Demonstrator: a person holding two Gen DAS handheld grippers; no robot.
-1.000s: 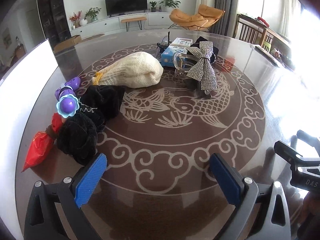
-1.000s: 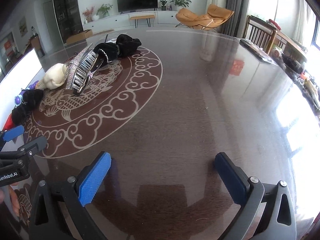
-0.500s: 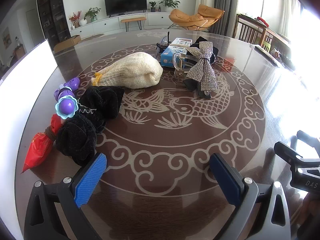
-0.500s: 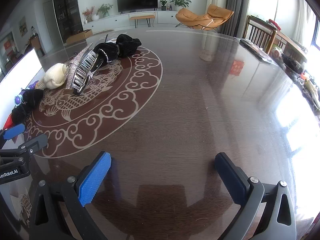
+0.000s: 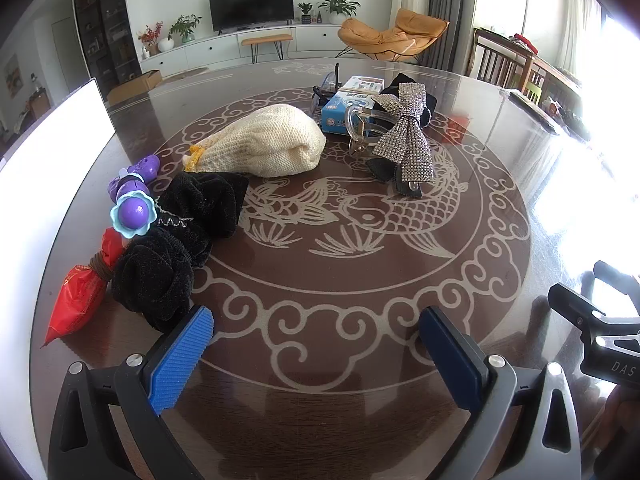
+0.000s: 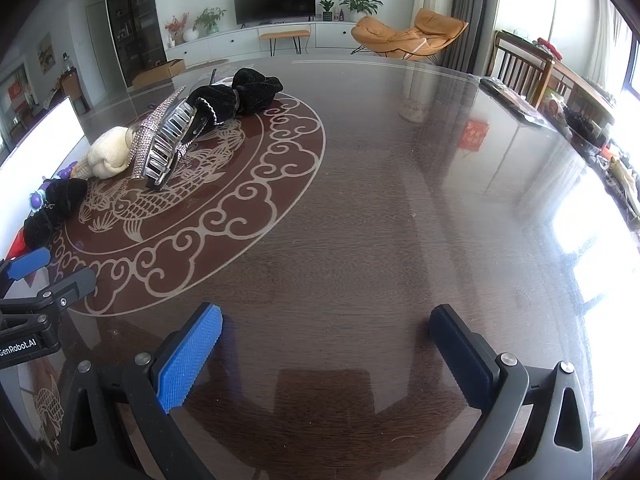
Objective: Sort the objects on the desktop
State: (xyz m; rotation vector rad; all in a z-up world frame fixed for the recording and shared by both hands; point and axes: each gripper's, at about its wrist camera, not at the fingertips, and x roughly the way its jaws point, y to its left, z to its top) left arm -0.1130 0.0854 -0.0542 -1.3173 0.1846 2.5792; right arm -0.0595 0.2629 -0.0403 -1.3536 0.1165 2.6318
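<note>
My left gripper [image 5: 316,354] is open and empty above the round table's near edge. Just ahead to its left lie black scrunchies [image 5: 176,248], a red packet [image 5: 82,292] and a purple toy [image 5: 132,200]. Farther off are a cream knit pouch [image 5: 264,142], a rhinestone bow clip [image 5: 406,136], a clear hair claw [image 5: 360,122] and a blue box [image 5: 348,110]. My right gripper [image 6: 326,352] is open and empty over bare table to the right. The bow clip [image 6: 160,144] and a black scrunchie [image 6: 244,90] lie far to its left.
The glass-topped table [image 5: 360,264] has a fish pattern at its centre. A white board [image 5: 44,168] stands along its left edge. Chairs [image 5: 516,64] and clutter sit beyond the far right rim. My right gripper shows in the left wrist view [image 5: 600,336].
The left gripper has shifted slightly, so the objects sit a little lower and nearer in its view. The right gripper has barely moved. Both remain open.
</note>
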